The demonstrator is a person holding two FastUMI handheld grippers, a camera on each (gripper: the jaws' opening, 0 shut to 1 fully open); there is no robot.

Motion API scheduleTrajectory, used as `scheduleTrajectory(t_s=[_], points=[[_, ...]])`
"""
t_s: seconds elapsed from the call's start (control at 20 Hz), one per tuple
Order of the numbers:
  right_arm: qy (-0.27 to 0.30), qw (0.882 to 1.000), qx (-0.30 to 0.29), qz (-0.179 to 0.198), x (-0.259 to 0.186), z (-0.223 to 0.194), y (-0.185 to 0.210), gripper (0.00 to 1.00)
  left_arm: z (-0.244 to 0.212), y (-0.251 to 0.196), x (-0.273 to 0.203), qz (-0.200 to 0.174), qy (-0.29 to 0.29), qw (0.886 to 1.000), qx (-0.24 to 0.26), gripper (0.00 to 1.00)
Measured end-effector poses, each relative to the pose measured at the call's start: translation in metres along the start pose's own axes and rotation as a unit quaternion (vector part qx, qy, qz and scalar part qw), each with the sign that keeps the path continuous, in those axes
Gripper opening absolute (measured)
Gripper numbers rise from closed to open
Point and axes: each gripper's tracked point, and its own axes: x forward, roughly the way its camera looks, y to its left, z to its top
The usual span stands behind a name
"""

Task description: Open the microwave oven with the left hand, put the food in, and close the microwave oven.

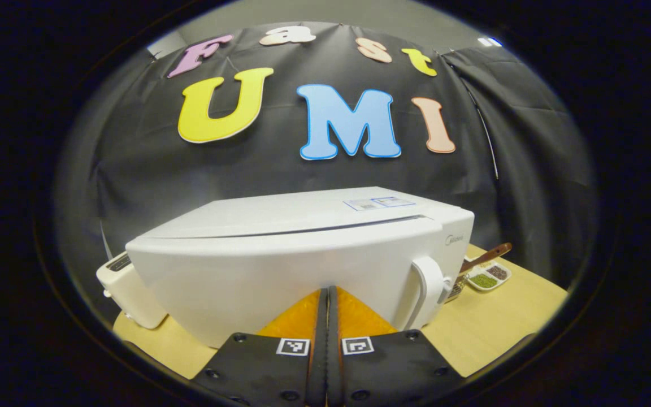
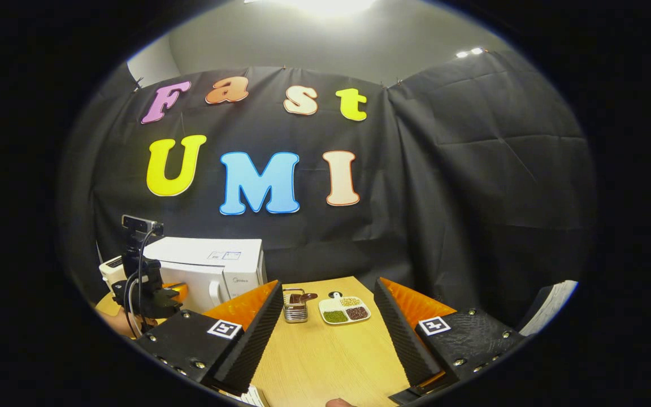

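Still shut, the white microwave oven (image 1: 303, 249) faces the closed, empty left hand-held gripper (image 1: 328, 299), which must likely hook its door handle (image 1: 430, 285); right hand-held gripper (image 2: 325, 333) gapes empty.

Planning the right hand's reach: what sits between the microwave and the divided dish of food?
A small wire basket with a brown spoon, between microwave and dish, right gripper view.

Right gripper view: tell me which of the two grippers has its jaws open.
The right gripper, low in its own view, jaws spread wide over the wooden table. The left gripper has its jaws together before the white microwave oven.
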Motion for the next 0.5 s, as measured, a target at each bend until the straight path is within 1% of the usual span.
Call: scheduleTrajectory(t_s=[0.05, 0.1, 0.15, 0.25, 0.4, 0.5], points=[[0.0, 1.0, -0.002, 0.003, -0.001, 0.001, 0.003, 0.98, 0.003, 0.003, 0.007, 0.009, -0.006, 1.0, 0.013, 0.07], [0.002, 1.0, -0.004, 0.008, -0.003, 0.0, 0.006, 0.98, -0.005, 0.002, 0.008, 0.009, 0.01, 1.0, 0.007, 0.07], [0.0, 1.0, -0.005, 0.013, -0.004, 0.001, 0.008, 0.98, 0.002, 0.001, 0.003, 0.011, -0.001, 1.0, 0.005, 0.07], [0.0, 1.0, -0.005, 0.024, -0.005, 0.002, 0.015, 0.98, 0.002, -0.002, 0.001, 0.01, 0.007, 1.0, 0.011, 0.07], [-0.001, 0.999, -0.001, 0.04, -0.006, 0.004, 0.021, 0.98, 0.024, -0.005, -0.016, 0.002, -0.018, 1.0, 0.014, 0.07], [-0.008, 0.998, 0.002, 0.056, -0.009, 0.009, 0.026, 0.98, 0.038, -0.007, -0.035, -0.003, -0.031, 0.999, 0.015, 0.07]])
